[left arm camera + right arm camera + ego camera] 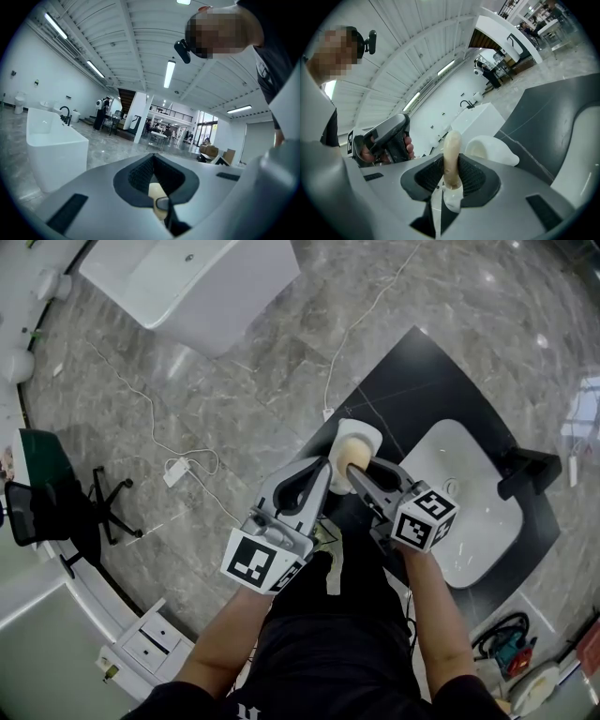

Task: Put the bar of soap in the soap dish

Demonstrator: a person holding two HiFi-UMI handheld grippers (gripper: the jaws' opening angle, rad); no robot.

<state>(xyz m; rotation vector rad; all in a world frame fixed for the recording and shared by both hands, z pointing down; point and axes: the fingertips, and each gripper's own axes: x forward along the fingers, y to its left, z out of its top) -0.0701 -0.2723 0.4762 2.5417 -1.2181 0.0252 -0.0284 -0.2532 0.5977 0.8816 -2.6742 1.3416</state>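
My right gripper (356,472) is shut on the cream bar of soap (353,454), which stands on edge between its jaws (452,154). The soap hangs just above the white soap dish (367,430), which sits at the corner of a black counter (422,381). In the right gripper view the dish (492,150) lies just beyond and right of the soap. My left gripper (322,471) is beside the right one, jaws together with nothing in them; its view shows a sliver of the soap (156,191) past the tips.
A white sink basin (469,502) is set into the counter right of the dish, with a black tap (530,470). A white bathtub (187,277) stands far off on the marble floor. A cable and adapter (176,471), office chair (56,507) and drawer unit (145,645) are at the left.
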